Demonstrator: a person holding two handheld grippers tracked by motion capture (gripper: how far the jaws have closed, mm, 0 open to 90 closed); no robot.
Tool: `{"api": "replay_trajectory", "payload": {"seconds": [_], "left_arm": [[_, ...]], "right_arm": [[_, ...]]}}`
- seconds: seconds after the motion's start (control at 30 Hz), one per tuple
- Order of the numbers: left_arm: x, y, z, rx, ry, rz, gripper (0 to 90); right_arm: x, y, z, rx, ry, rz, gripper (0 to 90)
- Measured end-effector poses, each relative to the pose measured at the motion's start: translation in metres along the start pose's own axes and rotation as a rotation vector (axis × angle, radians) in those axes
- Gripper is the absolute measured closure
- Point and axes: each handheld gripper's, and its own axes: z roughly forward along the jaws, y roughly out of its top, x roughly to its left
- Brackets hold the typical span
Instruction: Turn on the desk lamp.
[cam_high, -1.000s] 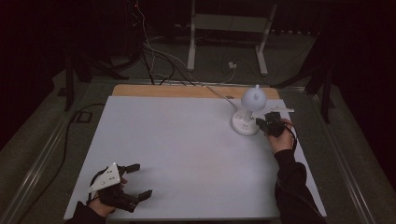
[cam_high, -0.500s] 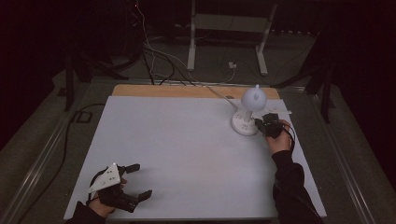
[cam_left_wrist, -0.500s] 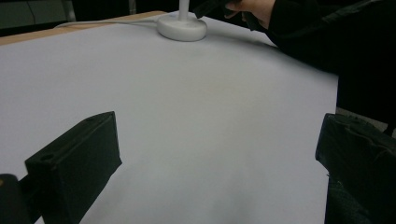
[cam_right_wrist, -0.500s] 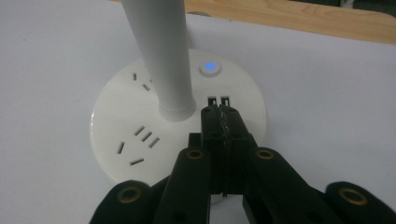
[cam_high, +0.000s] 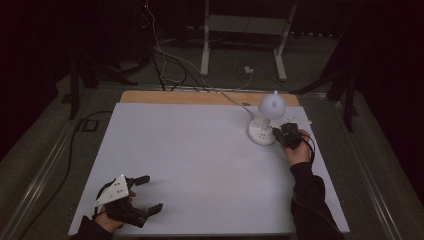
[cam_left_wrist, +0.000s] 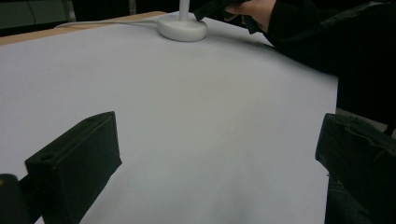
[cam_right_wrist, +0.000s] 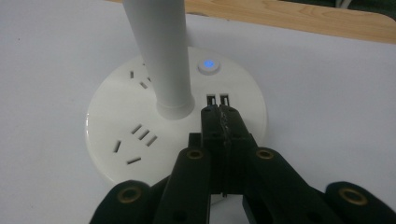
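Black two-jaw grippers (cam_right_wrist: 219, 114), brass-ringed screw holes, grey plate (cam_high: 113, 190), seemingly black sleeves (cam_high: 310, 192).

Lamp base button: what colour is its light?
Blue; the button on the lamp base shows best in the right gripper view.

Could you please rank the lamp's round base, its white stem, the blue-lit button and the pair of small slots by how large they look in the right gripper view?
1. round base
2. white stem, though it stands nearer the camera at the top
3. blue-lit button and pair of small slots look about alike, so I leave them unranked.
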Motion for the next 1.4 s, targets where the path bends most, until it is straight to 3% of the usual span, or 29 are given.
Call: {"api": "replay_trajectory", "payload": {"seconds": [0.4,0.63,0.77,0.87,1.03,1.1,1.2,1.23,1.3,1.33,1.4], "left_arm": [[0.0,0.0,0.0,-0.001,-0.001,0.0,0.5],[-0.001,0.0,0.0,-0.004,-0.003,0.003,0.5],[-0.001,0.001,-0.001,-0.003,-0.003,0.005,0.5],[0.001,0.0,-0.001,-0.008,0.0,-0.004,0.5],[0.0,0.001,0.0,-0.007,-0.003,0.0,0.5],[0.0,0.0,0.0,-0.004,-0.001,0.001,0.4],[0.0,0.001,0.0,-0.007,-0.001,-0.001,0.5],[0.0,0.001,0.0,-0.007,0.0,-0.002,0.5],[0.0,0.0,0.0,-0.004,0.001,0.001,0.5],[0.0,0.001,0.0,-0.004,0.001,0.002,0.5],[0.0,0.001,-0.001,-0.007,0.0,0.002,0.5]], "right_arm": [[-0.001,-0.002,0.0,-0.012,-0.002,0.001,90.0],[0.002,-0.004,-0.001,-0.017,-0.019,-0.038,90.0],[0.001,-0.004,-0.003,-0.016,-0.014,-0.025,90.0],[0.001,-0.005,-0.009,-0.05,-0.008,-0.031,89.2],[-0.003,-0.004,-0.017,-0.086,0.027,-0.041,70.1],[-0.003,-0.006,-0.021,-0.105,0.07,-0.05,53.0],[-0.003,-0.006,-0.024,-0.116,0.09,-0.047,46.8],[-0.002,-0.006,-0.027,-0.124,0.11,-0.041,38.1],[-0.001,-0.005,-0.029,-0.127,0.111,-0.038,36.3],[0.0,-0.003,-0.033,-0.137,0.118,-0.033,26.1],[0.001,-0.001,-0.035,-0.138,0.118,-0.03,22.2]]}}
